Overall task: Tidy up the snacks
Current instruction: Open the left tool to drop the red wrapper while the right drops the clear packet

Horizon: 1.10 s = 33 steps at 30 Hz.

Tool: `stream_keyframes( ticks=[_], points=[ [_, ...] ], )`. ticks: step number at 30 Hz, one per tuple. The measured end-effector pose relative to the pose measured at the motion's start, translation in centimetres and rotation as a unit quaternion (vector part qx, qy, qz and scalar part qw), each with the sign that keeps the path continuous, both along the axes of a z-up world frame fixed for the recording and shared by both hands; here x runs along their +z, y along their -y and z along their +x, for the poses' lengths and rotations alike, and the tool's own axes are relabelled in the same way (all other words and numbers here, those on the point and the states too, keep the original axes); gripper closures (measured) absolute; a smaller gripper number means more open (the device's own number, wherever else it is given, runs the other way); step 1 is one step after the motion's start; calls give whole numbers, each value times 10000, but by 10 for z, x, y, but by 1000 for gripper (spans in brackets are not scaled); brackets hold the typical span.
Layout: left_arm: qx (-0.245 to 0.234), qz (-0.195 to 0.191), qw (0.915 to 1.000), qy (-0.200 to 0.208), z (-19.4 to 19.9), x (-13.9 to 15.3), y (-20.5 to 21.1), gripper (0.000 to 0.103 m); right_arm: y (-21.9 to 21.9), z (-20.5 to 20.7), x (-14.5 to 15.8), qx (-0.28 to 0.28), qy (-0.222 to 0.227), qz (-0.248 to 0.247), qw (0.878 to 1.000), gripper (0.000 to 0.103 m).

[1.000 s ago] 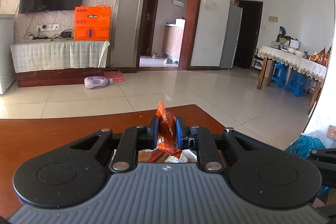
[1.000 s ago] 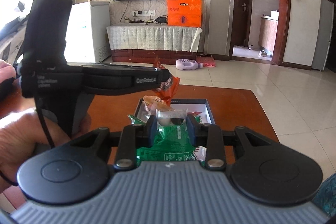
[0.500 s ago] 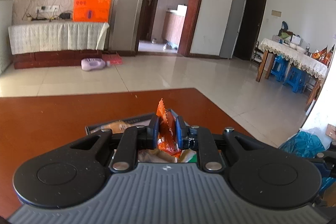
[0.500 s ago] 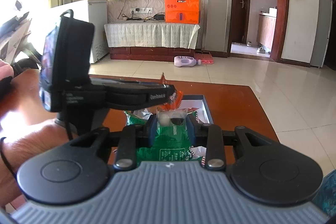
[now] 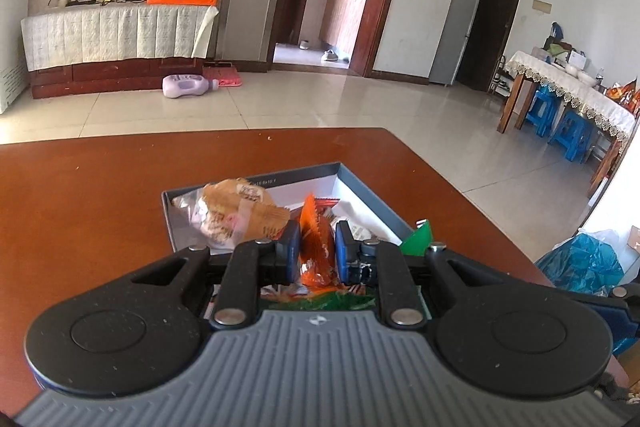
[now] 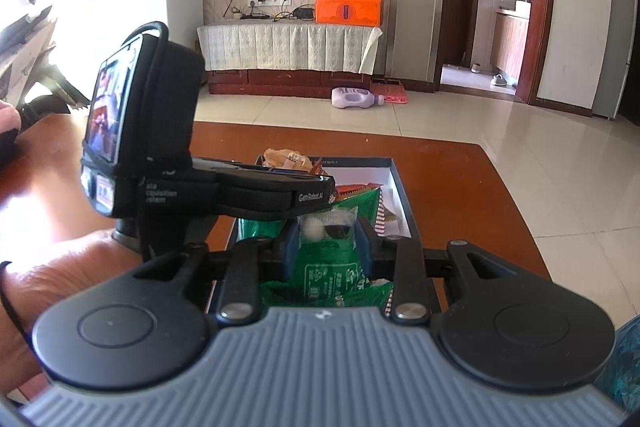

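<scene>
Pinching an orange packet [image 5: 316,247], left claw [image 5: 316,253] above box [image 5: 376,203]; right claw [image 6: 326,247] clamping green packet [image 6: 328,267]

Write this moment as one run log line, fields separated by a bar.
left gripper: shut on orange snack packet | right gripper: shut on green snack packet | both over open box on brown table

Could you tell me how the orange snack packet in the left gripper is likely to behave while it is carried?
The orange snack packet looks crinkly and thin, so probably floppy and light. Pinched by the left gripper over the box, its glossy film might slip.
</scene>
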<state>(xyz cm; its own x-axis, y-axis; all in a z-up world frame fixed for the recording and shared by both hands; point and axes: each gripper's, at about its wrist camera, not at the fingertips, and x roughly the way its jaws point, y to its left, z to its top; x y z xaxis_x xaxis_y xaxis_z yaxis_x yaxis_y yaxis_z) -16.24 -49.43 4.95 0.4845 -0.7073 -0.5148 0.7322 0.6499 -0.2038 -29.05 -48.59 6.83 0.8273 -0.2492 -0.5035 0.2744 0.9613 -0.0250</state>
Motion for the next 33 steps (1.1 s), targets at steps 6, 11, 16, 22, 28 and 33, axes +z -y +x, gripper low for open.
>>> stream_keyframes(
  ticks=[6,11,16,22,28,33],
  points=[
    [65,16,10000,43,2,-1,-6,67,2,10,-7,-12,-22,10,10000,69],
    [88,16,9999,62,-1,-2,-14,40,5,16,-13,-18,-63,23,10000,69],
    [65,37,9999,94,-6,-1,-18,39,7,21,-19,-72,-95,51,9999,69],
    [127,13,9999,95,-10,2,-23,37,12,28,-26,-141,-61,79,9999,69],
    [203,4,9998,58,-13,4,-35,33,17,33,-36,-239,-118,87,9996,69],
    [255,67,9996,101,-18,4,-39,28,15,34,-40,-275,-202,104,9994,69]
  ],
)
